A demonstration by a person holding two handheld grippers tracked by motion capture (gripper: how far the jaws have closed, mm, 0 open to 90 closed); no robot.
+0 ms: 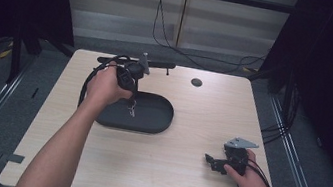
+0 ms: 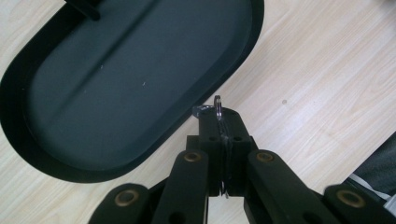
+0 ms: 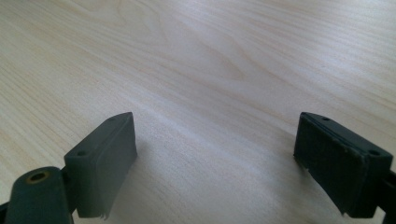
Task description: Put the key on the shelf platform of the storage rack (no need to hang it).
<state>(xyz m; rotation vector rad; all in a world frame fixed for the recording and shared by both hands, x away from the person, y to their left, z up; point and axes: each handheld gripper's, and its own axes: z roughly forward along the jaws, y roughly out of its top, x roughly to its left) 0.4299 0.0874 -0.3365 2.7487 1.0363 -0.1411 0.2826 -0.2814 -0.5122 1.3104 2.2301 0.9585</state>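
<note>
Held a small, thin metal key ring [image 2: 218, 108] tight in the left gripper [image 2: 219, 135] fingers, above the black oval plastic tray [image 2: 60, 158] edge — light, hard, slippery. Right gripper [image 3: 215, 154] fingers wide open, empty, on the pale wooden worktop [image 3: 210, 56].

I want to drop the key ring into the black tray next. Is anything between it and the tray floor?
Nothing visible. The left gripper holds the key ring by the black tray rim, whose floor looks bare.
</note>
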